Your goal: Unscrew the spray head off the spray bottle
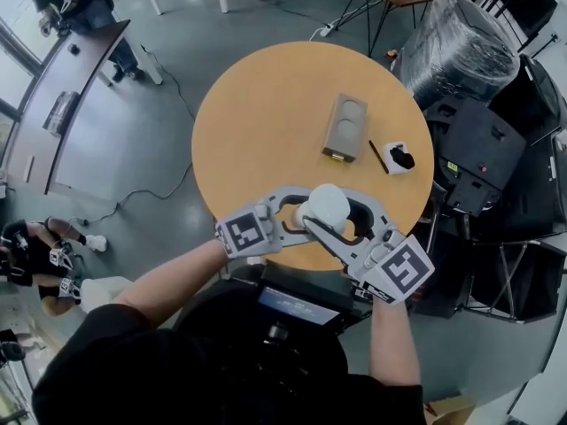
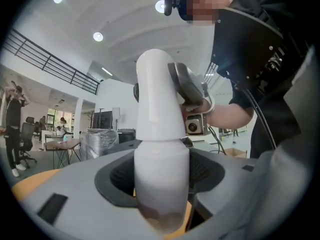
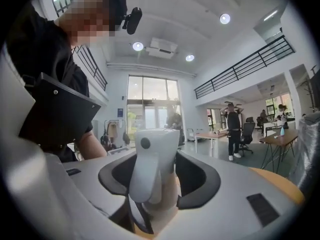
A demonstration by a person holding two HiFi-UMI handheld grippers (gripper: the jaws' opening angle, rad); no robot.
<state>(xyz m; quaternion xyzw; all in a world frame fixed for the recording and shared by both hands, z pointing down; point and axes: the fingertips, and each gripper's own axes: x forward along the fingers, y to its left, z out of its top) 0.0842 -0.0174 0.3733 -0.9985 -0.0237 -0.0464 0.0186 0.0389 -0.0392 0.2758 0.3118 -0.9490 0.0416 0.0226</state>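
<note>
Bearing black-and-white square markers, two cubes (image 1: 250,231) ride one on each claw; that is the only print legible. One spray bottle (image 1: 326,206) stands upright over the near edge of the round table (image 1: 266,122). The left gripper (image 2: 161,176) is clamped wide around the bottle's white body. The right gripper (image 3: 152,179) has its pads against the single spray head (image 3: 152,154), which fills the gap between its jaws. At the table's middle lies one grey box (image 1: 345,127) with two round hollows. Toward the table's right edge lie one thin black stick (image 1: 378,156) and one small white piece (image 1: 399,158) with something black on it. Off the table's far right stands one plastic-wrapped bundle (image 1: 461,47).
</note>
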